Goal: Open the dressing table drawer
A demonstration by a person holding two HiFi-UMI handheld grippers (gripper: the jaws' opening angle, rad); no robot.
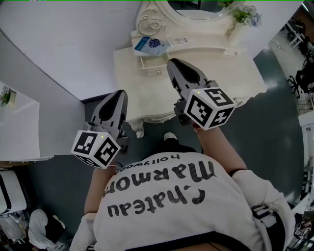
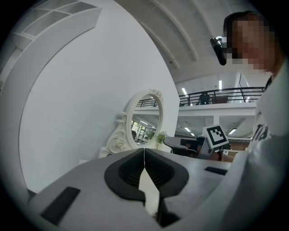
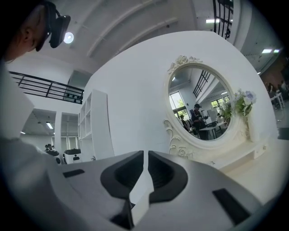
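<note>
Drawer (image 1: 149, 67): small cream front with a knob, set in the low box at the back of the dressing table (image 1: 230, 73), upper centre of the head view. Cannot tell whether it is pulled out at all.

Nearest the camera, the person's white printed shirt (image 1: 181, 206) fills the bottom of that view. Left claw (image 1: 119, 94) sits centre left, by the table's near left corner. Its jaws are closed tip to tip with nothing in them. Right claw (image 1: 175, 62) is higher in frame, over the cream worktop, its tip just beside the drawer box. Its jaws are closed to a hairline slit, empty. Dark floor (image 1: 265, 137) surrounds the table.

A blue-and-white packet (image 1: 151, 45) lies on top of the box. Behind it stands an oval mirror (image 1: 192, 7) in a carved frame, with pale flowers (image 1: 244, 14) at its right. A curved white wall (image 1: 68, 44) backs the table. The right gripper view shows a white shelf unit (image 3: 95, 128) at left and a black railing (image 3: 45, 90) far off.
</note>
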